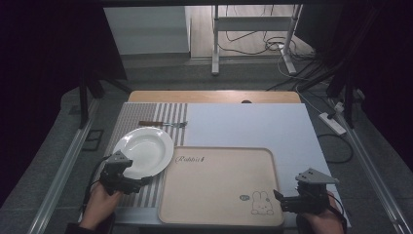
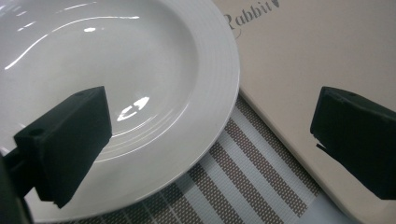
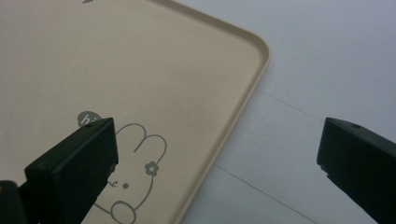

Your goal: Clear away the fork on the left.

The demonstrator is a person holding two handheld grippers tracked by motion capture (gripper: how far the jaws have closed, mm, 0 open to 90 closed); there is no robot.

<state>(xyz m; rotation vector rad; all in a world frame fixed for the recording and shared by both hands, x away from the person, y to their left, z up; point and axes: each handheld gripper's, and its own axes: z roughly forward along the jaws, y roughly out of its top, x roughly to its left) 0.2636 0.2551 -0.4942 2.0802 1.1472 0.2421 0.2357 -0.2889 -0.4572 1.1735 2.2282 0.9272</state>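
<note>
White plate sits just left of the beige tray, looks glazed, slick and breakable, so I'd pinch the rim. Left gripper straddles that rim, jaws wide; right gripper gapes empty over the tray's corner.

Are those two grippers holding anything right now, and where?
Nothing. The left gripper is open by the plate; the right gripper is open over the tray edge.
</note>
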